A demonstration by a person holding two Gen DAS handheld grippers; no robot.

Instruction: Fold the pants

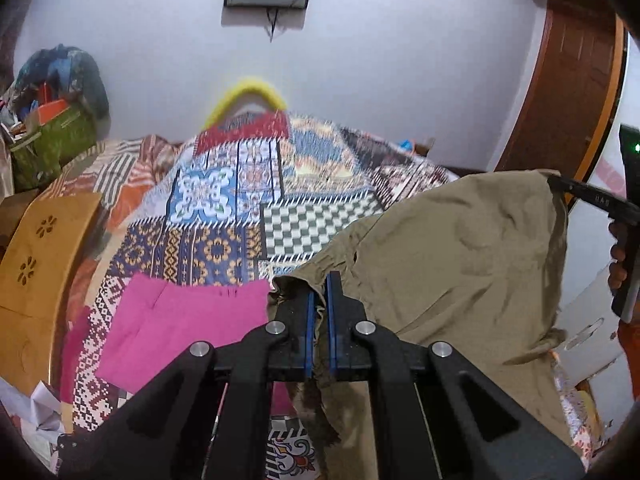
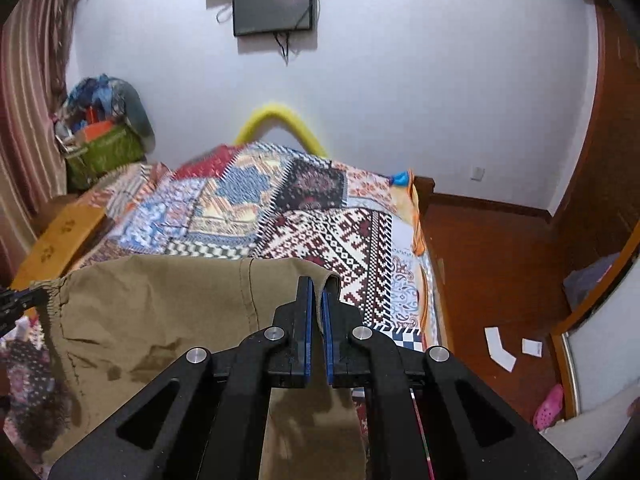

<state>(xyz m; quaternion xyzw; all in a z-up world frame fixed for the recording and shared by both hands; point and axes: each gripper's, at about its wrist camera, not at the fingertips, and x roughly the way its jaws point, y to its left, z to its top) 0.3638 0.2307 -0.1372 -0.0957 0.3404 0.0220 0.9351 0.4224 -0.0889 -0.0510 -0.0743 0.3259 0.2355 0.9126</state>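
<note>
Khaki pants (image 1: 460,256) hang stretched between my two grippers above the bed. My left gripper (image 1: 319,280) is shut on one end of the waistband, with cloth pinched between its blue pads. My right gripper (image 2: 317,286) is shut on the other end of the khaki pants (image 2: 160,312). In the left wrist view the right gripper's finger (image 1: 592,196) shows at the far right, gripping the cloth's corner. In the right wrist view the left gripper's tip (image 2: 20,300) shows at the far left edge. The lower legs hang out of sight below.
A patchwork bedspread (image 2: 320,224) covers the bed. Folded pink cloth (image 1: 180,320) lies on it at the left. A wooden board (image 1: 44,248) stands at the bed's left side. A green bag (image 2: 104,156) sits in the corner. Wood floor (image 2: 488,264) with paper scraps lies right.
</note>
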